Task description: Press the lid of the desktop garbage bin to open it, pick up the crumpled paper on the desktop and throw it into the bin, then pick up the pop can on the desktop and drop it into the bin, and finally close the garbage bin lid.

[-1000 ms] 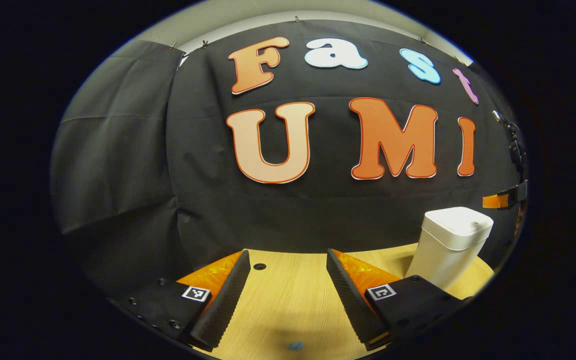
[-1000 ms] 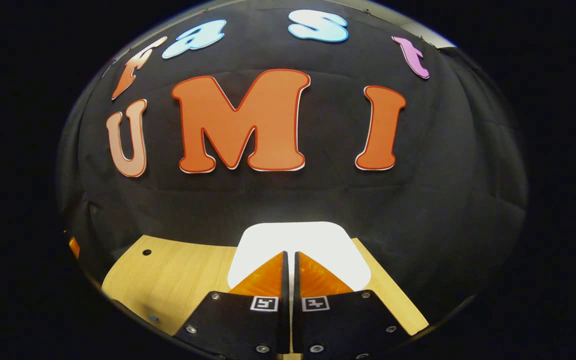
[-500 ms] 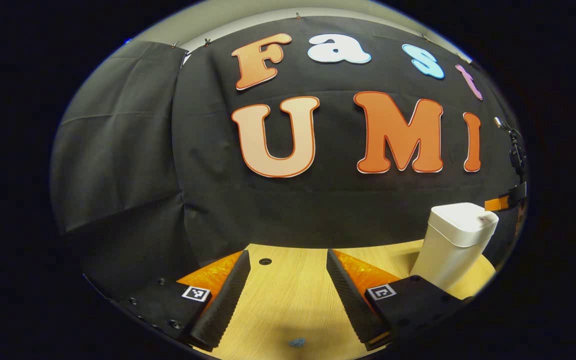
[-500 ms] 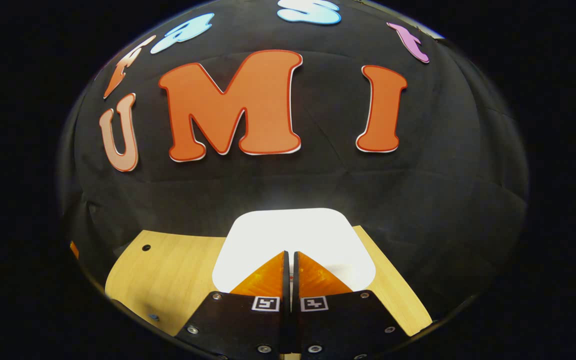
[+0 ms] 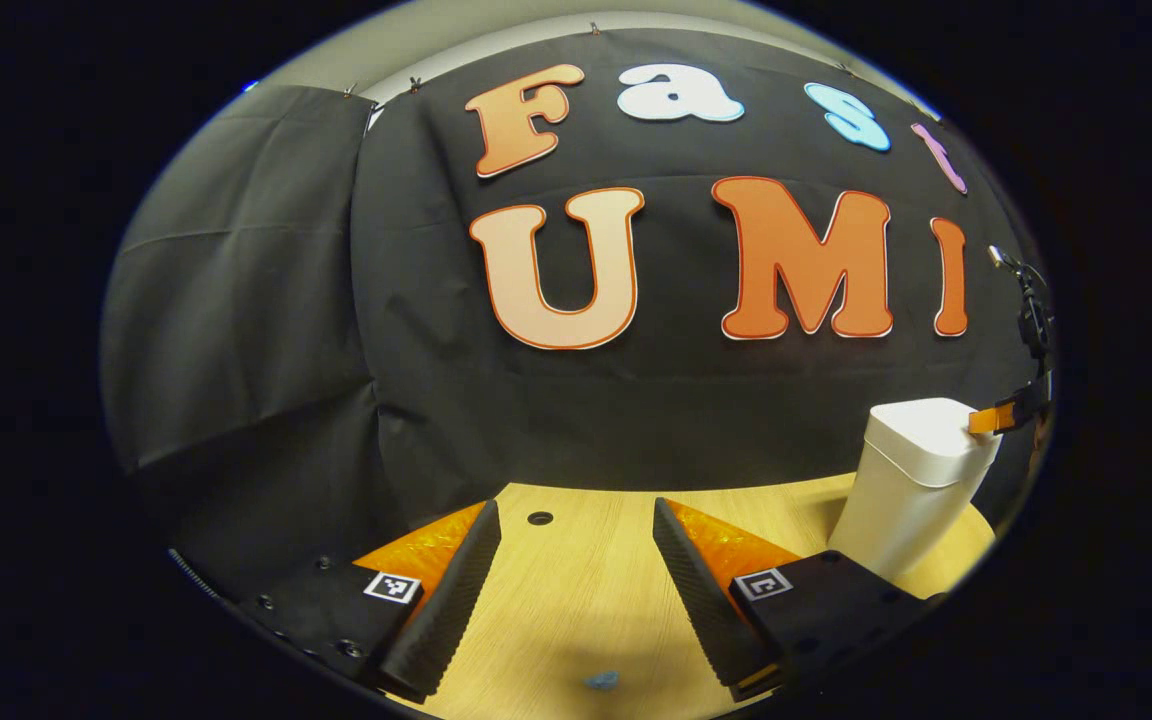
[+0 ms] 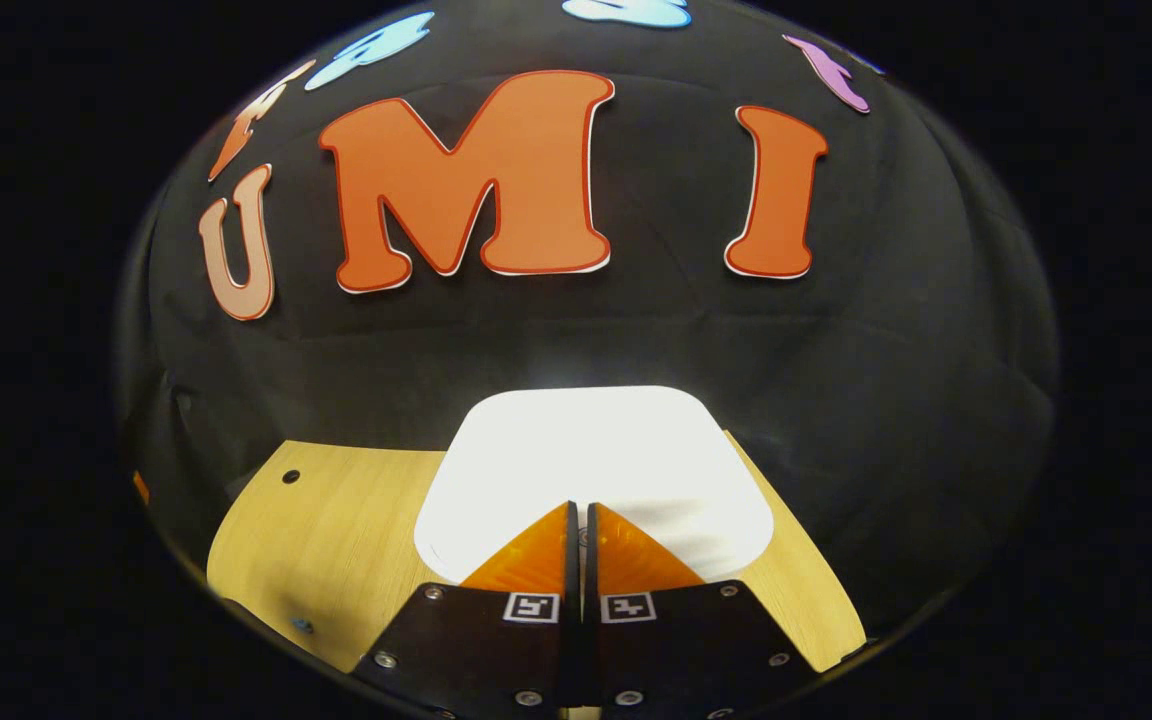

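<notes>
A white desktop bin (image 5: 911, 490) stands at the right of the left gripper view, its lid (image 5: 926, 425) down. In the right gripper view the lid (image 6: 591, 455) lies broad and flat just under my right gripper (image 6: 581, 508), whose fingers are shut together with nothing between them, tips at the lid's near edge. That gripper's tip (image 5: 994, 418) pokes in over the lid's right edge in the left gripper view. My left gripper (image 5: 576, 515) hangs open above the wooden table (image 5: 586, 590), well left of the bin.
A small blue scrap (image 5: 601, 681) lies on the table between my left fingers. A round hole (image 5: 540, 518) sits near the table's back edge, and another hole (image 6: 290, 477) marks the table left of the bin. Black cloth closes the back.
My right gripper has moved down and closer to the bin lid, which looks larger now. The left gripper has drifted slightly, staying open.
</notes>
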The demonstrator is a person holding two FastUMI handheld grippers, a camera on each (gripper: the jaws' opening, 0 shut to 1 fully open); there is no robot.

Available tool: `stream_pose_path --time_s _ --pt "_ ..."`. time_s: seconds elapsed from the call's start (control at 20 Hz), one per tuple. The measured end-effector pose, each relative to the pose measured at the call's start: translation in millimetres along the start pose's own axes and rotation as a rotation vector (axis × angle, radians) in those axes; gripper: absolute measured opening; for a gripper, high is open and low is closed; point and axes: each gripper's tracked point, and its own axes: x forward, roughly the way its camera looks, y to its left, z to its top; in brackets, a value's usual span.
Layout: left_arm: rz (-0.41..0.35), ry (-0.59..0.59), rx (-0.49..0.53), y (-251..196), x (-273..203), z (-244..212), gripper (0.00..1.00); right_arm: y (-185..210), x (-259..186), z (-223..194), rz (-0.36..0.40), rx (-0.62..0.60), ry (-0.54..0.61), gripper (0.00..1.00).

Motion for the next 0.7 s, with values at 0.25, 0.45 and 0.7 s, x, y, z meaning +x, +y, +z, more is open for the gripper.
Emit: stream_pose_path --time_s 0.25,0.45,0.7 --pt "-0.024 -0.006 0.017 -3 -2 2 0.99 -1 2 -5 -0.001 0.036 0.029 0.01" --pt "-0.034 -0.024 0.025 -3 -4 6 1.0 -1 -2 2 -0.002 0.006 0.001 0.01" --pt "-0.035 -0.039 0.019 -3 -5 6 0.99 6 -21 29 0.013 0.008 -0.099 0.0"
